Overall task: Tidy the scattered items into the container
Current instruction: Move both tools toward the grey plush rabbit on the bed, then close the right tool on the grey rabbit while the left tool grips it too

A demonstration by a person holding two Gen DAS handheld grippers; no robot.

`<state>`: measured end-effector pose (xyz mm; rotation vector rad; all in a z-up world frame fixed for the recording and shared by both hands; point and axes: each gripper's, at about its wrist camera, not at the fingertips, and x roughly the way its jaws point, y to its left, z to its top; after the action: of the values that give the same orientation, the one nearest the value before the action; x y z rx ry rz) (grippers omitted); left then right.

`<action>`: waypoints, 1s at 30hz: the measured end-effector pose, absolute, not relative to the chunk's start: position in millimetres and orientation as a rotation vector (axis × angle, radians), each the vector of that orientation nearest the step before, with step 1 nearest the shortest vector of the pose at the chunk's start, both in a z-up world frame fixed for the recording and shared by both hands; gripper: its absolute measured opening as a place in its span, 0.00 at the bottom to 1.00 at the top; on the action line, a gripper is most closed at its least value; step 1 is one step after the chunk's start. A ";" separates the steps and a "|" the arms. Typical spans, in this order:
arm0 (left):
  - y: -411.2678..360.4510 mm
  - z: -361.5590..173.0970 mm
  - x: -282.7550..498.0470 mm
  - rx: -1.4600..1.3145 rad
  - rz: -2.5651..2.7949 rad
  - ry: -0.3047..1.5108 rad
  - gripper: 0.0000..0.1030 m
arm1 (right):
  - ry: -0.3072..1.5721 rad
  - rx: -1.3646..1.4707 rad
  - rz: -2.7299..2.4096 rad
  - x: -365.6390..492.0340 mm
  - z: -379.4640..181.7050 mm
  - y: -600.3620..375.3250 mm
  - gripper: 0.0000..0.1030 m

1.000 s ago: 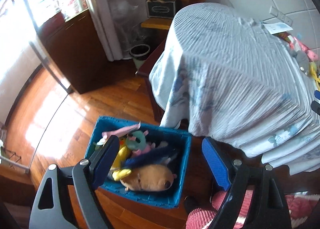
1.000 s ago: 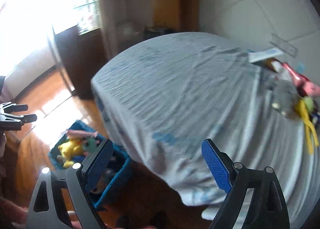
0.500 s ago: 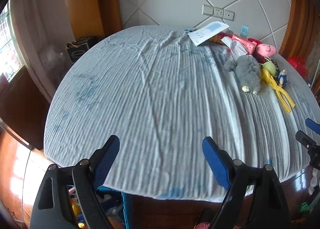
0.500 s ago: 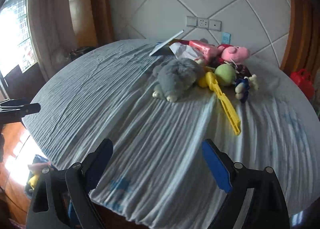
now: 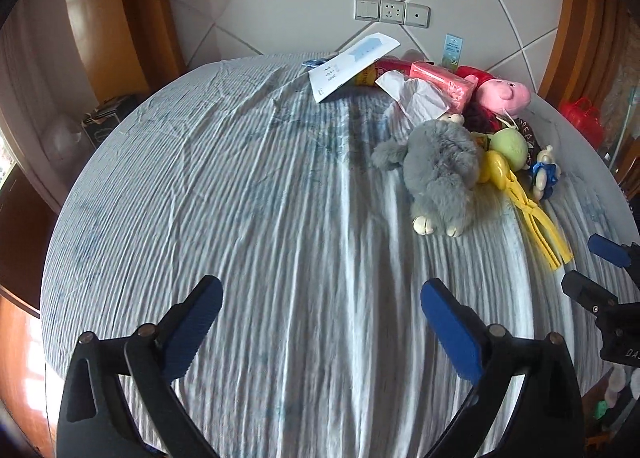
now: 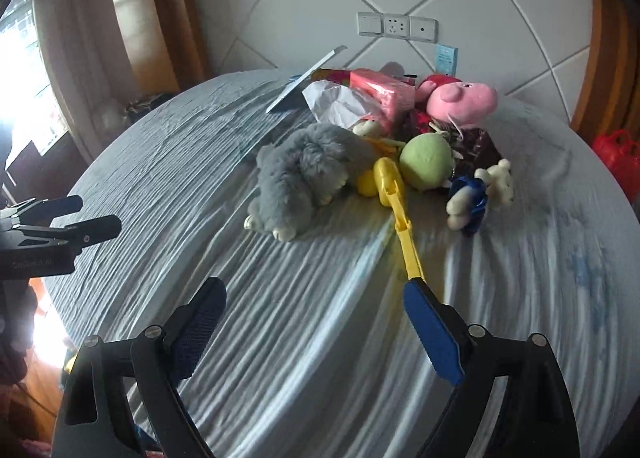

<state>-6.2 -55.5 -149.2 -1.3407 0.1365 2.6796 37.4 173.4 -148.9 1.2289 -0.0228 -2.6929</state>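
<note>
The left gripper [image 5: 320, 312] has its jaws opening wide, nothing between them, over bare striped cloth [image 5: 248, 186] on the round surface. The right gripper [image 6: 314, 308] has its jaws apart and empty too; the tip of its right finger [image 6: 430, 332] overlaps the handle end of the yellow tongs [image 6: 402, 218] in view, though contact cannot be told.

The toys lie heaped at the far side near the wall. A grey plush [image 6: 308, 178] lies nearest, touching the tongs' head. Just beyond sits a green ball [image 6: 426, 160], and beside it a small blue-and-white figure [image 6: 478, 194]. Behind them are a pink pig [image 6: 460, 98], a pink tissue pack [image 6: 380, 92] with white tissue [image 6: 334, 104], and a leaning white card [image 5: 352, 64].

The container is not in either view.
</note>
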 end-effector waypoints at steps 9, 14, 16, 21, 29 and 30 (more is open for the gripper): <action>-20.1 -157.0 -50.6 -1.325 2.567 0.184 0.98 | -0.055 1.262 -2.725 -7.7 -130.1 179.5 0.88; -1.9 -161.5 -67.3 -1.343 2.543 0.160 0.95 | -0.108 1.263 -2.693 -37.8 -121.5 192.3 0.97; 5.8 -164.2 -73.8 -1.354 2.544 0.153 0.95 | -0.082 1.266 -2.685 -50.4 -119.7 197.7 0.97; 23.0 -174.8 -90.9 -1.421 2.568 0.084 0.95 | -0.071 1.305 -2.603 -87.4 -124.5 212.8 0.71; 53.6 -197.4 -111.0 -1.504 2.593 0.026 0.95 | -0.080 1.328 -2.481 -132.5 -149.8 222.6 0.62; 57.4 -201.1 -112.8 -1.515 2.591 0.032 0.95 | -0.090 1.327 -2.473 -136.7 -153.0 223.0 0.62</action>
<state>-112.8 57.4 -201.1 -1.5151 0.0324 2.5911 -136.7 223.0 -153.0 1.3273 -0.0898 -2.4728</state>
